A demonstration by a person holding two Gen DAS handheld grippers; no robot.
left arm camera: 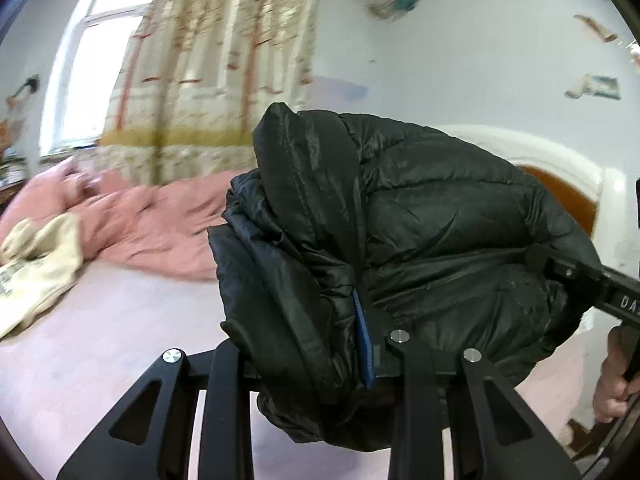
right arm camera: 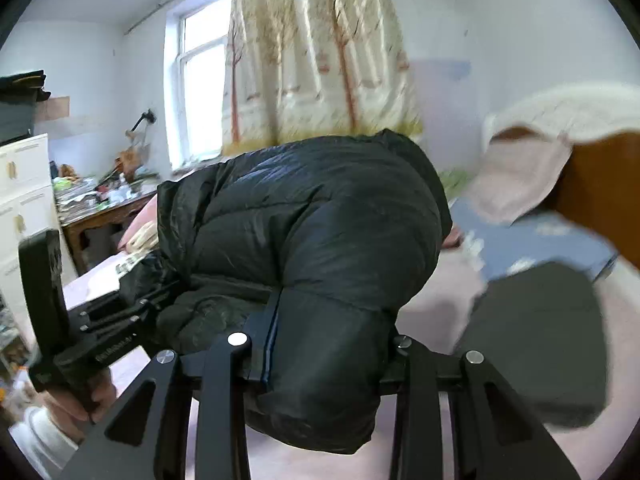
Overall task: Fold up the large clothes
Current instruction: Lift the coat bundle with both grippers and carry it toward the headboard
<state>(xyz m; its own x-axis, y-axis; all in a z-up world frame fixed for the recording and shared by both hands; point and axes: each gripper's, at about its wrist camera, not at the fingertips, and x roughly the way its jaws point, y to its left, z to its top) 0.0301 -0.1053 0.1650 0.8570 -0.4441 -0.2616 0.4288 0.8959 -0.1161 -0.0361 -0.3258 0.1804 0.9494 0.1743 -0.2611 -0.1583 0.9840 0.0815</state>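
A folded black puffer jacket (left arm camera: 420, 220) hangs bunched between both grippers, lifted above the pink bed sheet (left arm camera: 80, 360). My left gripper (left arm camera: 320, 320) is shut on the jacket's left end; its fingertips are hidden in the fabric. My right gripper (right arm camera: 320, 332) is shut on the jacket's (right arm camera: 312, 220) other end. The right gripper (left arm camera: 560, 272) also shows in the left wrist view, at the jacket's right side. The left gripper (right arm camera: 132, 312) shows in the right wrist view at the jacket's left side.
A pink duvet (left arm camera: 152, 220) and a cream garment (left arm camera: 36, 264) lie on the bed to the left. A dark folded garment (right arm camera: 540, 340) and a blue pillow (right arm camera: 532, 248) lie to the right. A wooden headboard (right arm camera: 600, 184) and a cluttered desk (right arm camera: 100, 204) stand beyond.
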